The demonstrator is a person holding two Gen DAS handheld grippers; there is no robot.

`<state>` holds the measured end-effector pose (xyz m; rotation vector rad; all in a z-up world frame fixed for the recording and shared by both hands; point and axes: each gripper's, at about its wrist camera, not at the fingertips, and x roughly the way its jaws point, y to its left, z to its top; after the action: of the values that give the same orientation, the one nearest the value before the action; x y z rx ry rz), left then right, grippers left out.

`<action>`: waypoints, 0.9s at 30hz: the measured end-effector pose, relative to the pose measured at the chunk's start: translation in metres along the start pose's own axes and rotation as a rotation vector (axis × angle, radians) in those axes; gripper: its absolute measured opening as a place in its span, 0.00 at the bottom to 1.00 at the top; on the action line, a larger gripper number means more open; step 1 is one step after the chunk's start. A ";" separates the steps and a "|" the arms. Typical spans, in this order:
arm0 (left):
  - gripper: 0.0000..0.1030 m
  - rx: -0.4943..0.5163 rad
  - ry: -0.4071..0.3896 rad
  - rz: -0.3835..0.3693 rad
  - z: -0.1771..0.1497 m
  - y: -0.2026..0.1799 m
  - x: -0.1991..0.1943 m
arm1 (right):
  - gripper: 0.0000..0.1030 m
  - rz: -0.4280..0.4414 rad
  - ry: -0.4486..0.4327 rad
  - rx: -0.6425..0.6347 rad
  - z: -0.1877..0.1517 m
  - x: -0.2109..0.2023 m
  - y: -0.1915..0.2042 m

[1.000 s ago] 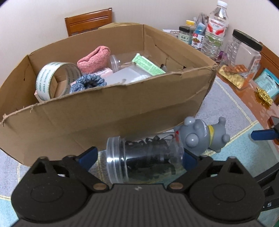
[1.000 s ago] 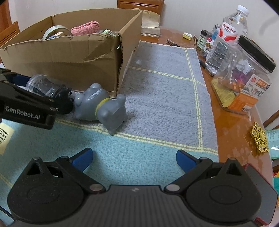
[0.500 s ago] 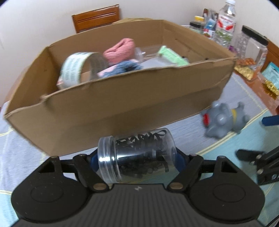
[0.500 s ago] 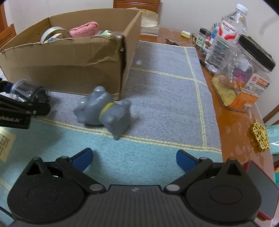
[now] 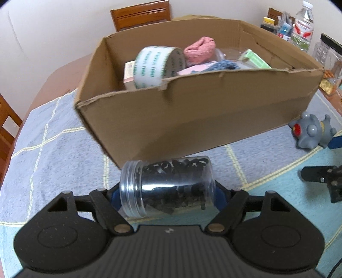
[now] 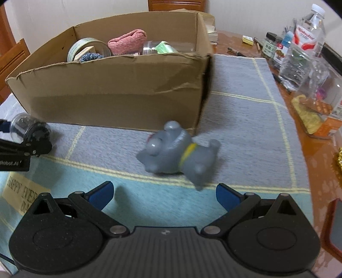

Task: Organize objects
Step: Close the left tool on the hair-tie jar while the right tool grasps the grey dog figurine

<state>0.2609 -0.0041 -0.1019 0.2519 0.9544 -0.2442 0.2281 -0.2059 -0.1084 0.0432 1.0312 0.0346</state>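
A plain off-white wall (image 5: 53, 32) rises behind the scene, evenly and softly lit; a wooden chair (image 5: 141, 15) with a slatted back stands against it beyond the far edge of the counter (image 6: 316, 158), and part of another wooden chair (image 5: 6, 126) shows at the left edge of the left wrist view. The counter is glossy reddish-brown wood with a rounded edge; a woven cloth (image 6: 241, 102) covers most of it, grey in the far part and pale teal in the near part, crossed by thin yellow lines; bare wood shows along the right side.
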 end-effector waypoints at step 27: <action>0.91 -0.039 0.005 -0.128 0.003 0.018 0.007 | 1.00 -0.126 -0.015 0.137 0.035 0.021 0.003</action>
<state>0.2725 0.0114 -0.1039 0.1558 0.9810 -0.3420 0.2691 -0.2027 -0.1079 0.1025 1.0186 -0.1506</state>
